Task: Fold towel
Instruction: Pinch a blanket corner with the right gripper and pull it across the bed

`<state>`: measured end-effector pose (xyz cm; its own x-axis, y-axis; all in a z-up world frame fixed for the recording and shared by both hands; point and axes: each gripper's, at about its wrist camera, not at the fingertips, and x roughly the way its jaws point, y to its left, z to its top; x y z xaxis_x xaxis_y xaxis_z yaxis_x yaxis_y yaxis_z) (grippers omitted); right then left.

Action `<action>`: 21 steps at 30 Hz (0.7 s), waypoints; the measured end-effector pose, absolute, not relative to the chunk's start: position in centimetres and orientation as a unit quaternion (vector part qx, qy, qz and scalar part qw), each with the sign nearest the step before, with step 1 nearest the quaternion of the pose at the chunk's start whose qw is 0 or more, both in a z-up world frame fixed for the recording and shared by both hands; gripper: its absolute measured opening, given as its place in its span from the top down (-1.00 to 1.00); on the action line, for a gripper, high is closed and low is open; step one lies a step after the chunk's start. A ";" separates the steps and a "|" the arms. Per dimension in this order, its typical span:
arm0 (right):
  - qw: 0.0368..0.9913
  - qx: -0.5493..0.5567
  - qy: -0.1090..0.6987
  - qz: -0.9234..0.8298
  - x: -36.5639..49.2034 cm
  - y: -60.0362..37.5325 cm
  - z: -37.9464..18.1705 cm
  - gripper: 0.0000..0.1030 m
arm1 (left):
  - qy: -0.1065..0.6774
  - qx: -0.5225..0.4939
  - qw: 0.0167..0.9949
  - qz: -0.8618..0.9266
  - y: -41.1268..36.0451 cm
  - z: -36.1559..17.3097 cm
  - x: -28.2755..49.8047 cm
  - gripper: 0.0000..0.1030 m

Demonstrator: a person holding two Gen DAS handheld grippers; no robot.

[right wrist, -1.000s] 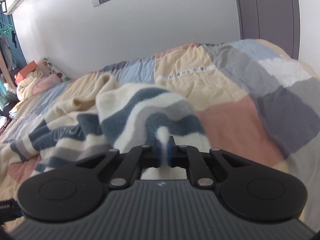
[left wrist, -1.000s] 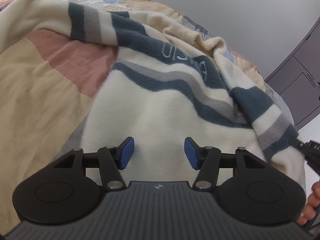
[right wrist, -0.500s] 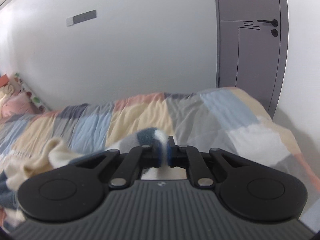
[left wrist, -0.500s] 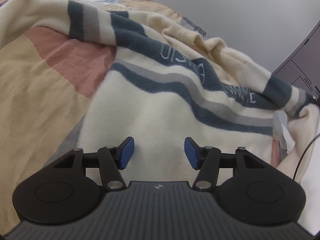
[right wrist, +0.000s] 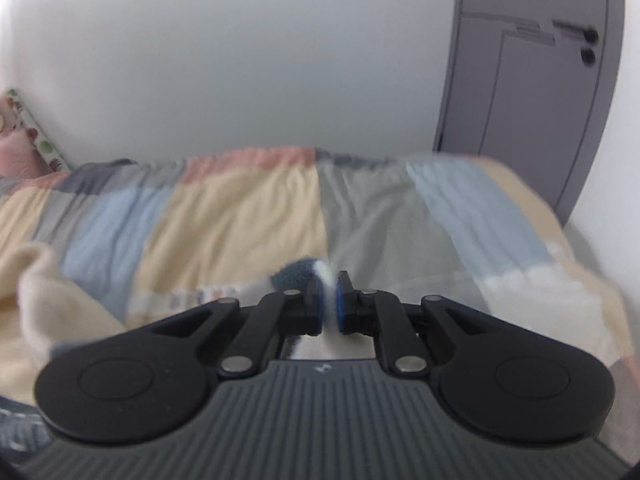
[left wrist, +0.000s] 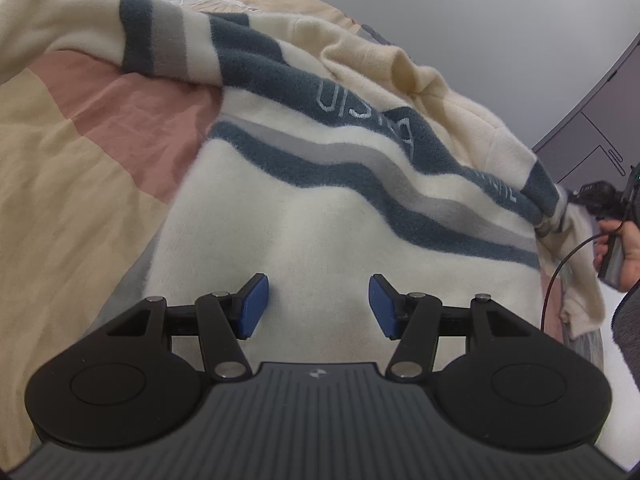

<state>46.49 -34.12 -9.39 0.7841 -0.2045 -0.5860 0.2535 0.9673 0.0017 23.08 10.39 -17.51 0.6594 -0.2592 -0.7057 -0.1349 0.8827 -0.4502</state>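
The towel (left wrist: 320, 216) lies spread on the bed (left wrist: 60, 184), its stripes running from 10 to 4 o'clock. The right tongs (right wrist: 329, 298) pinch its far corner at 3 o'clock. The left tongs (left wrist: 316, 306), half open and empty, hover over its near edge, nearest that side.

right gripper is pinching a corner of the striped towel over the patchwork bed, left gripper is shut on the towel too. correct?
Not quite. The left gripper is open: in the left wrist view its blue pads stand apart over the cream towel, gripping nothing. The rest holds: the right gripper pinches a towel corner between its pads, above the patchwork bed, as the right wrist view shows.
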 end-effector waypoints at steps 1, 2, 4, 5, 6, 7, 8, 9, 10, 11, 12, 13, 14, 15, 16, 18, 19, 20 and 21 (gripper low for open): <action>0.941 0.059 0.309 -0.121 46.3 -35.0 -10.5 0.73 | 0.413 -0.239 0.878 -0.036 10.4 -17.6 23.3 -0.20; 0.940 0.082 0.310 -0.120 45.8 -36.0 -11.6 0.60 | 0.414 -0.240 0.877 -0.037 10.4 -17.7 23.4 -0.20; 0.940 0.114 0.299 -0.120 44.2 -37.4 -12.8 0.09 | 0.415 -0.241 0.876 -0.038 10.6 -17.8 23.7 -0.20; 0.941 0.123 0.292 -0.117 43.5 -38.0 -13.1 -0.21 | 0.416 -0.243 0.876 -0.038 10.6 -17.9 23.7 -0.20; 0.942 0.127 0.288 -0.112 42.7 -38.6 -13.3 -0.37 | 0.416 -0.246 0.875 -0.039 10.7 -17.9 23.7 -0.20; 0.945 0.129 0.283 -0.107 41.7 -39.1 -13.4 -0.40 | 0.415 -0.249 0.874 -0.039 10.7 -17.8 23.7 -0.20; 0.947 0.129 0.275 -0.102 40.7 -39.7 -13.4 -0.45 | 0.414 -0.251 0.874 -0.040 10.8 -17.8 23.6 -0.20; 0.949 0.129 0.269 -0.099 39.8 -40.2 -13.2 -0.53 | 0.413 -0.253 0.874 -0.040 10.8 -17.7 23.5 -0.20; 0.952 0.129 0.261 -0.096 38.7 -40.5 -13.1 -0.57 | 0.412 -0.257 0.873 -0.041 10.9 -17.7 23.4 -0.20; 0.954 0.130 0.254 -0.094 37.5 -40.9 -12.9 -0.60 | 0.412 -0.260 0.872 -0.041 11.0 -17.6 23.2 -0.20; 0.955 0.130 0.251 -0.090 36.5 -41.1 -12.9 -0.60 | 0.411 -0.263 0.872 -0.042 11.0 -17.5 23.1 -0.20; 0.956 0.128 0.248 -0.087 35.4 -41.2 -12.9 -0.60 | 0.410 -0.264 0.872 -0.043 11.0 -17.4 23.0 -0.20; 0.958 0.125 0.243 -0.087 34.4 -41.3 -12.9 -0.60 | 0.409 -0.265 0.873 -0.043 10.9 -17.4 22.8 -0.20; 0.960 0.123 0.236 -0.089 33.3 -41.3 -12.8 -0.60 | 0.408 -0.266 0.873 -0.043 11.0 -17.3 22.8 -0.20; 0.961 0.122 0.230 -0.090 32.2 -41.3 -12.8 -0.60 | 0.407 -0.268 0.872 -0.042 11.0 -17.2 22.7 -0.20; 0.961 0.121 0.236 -0.080 30.6 -41.4 -13.2 -0.60 | 0.407 -0.272 0.871 -0.042 11.0 -17.3 22.6 -0.20; 0.959 0.116 0.248 -0.078 30.1 -41.3 -13.6 -0.60 | 0.408 -0.274 0.870 -0.042 11.1 -17.3 22.6 -0.20; 0.956 0.107 0.262 -0.080 29.7 -41.2 -14.1 -0.60 | 0.408 -0.277 0.869 -0.042 11.2 -17.3 22.4 -0.20; 0.953 0.090 0.274 -0.087 29.4 -41.0 -14.6 -0.60 | 0.407 -0.280 0.868 -0.041 11.2 -17.3 22.3 -0.20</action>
<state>29.36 -40.99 -14.65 0.8344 -0.1156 -0.5390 0.2145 0.9688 0.1243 22.26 11.23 -17.26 0.6646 -0.2992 -0.6847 -0.1565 0.8403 -0.5191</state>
